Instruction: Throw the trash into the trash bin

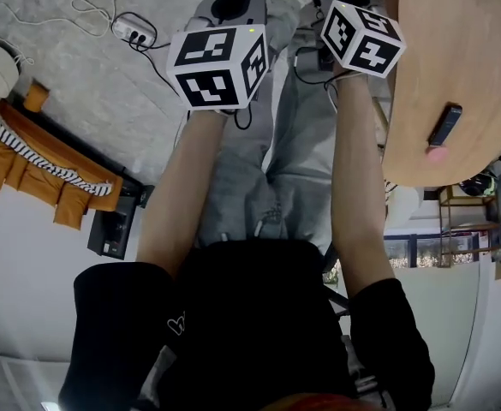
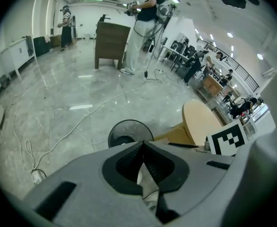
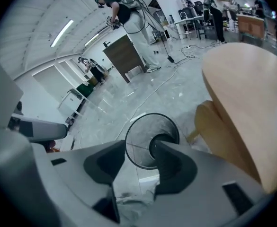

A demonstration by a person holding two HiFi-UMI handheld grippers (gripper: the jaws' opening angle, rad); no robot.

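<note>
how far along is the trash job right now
Done: unclear, the inside of the trash bin can't be made out. In hand: right gripper points at the bin, jaws apart and empty; left gripper has its jaws together. Left: perhaps the dark object and pink bit on the round table.

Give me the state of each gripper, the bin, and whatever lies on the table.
Left gripper: shut, jaw tips together.
Right gripper: open, nothing between the jaws.
Bin: upright on the floor, top open.
Dark device: lying flat on the table, near its edge.
</note>
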